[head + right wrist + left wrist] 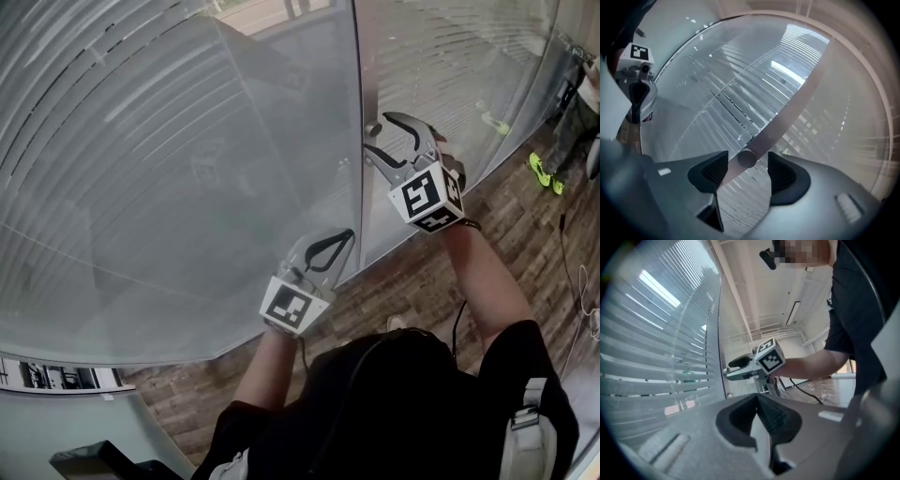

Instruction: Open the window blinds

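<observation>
Window blinds [169,141] sit behind the glass and fill the left of the head view. Slats look mostly flat-on, so I'd judge them not open yet. The vertical frame post [359,94] splits the panes.

Right tongs [377,133] are level at the post with jaws wide apart. The small round knob [746,158] sits between the pads, neither pad pressing it. Left tongs [342,239] are lower, near the glass, with jaws together and nothing in them.

Step in hand, as I read it: working the tilt knob, between grips.

Next move: close the right tongs squarely on the knob, then roll the wrist to turn it. Watch that the pads don't slip off that short stub.
</observation>
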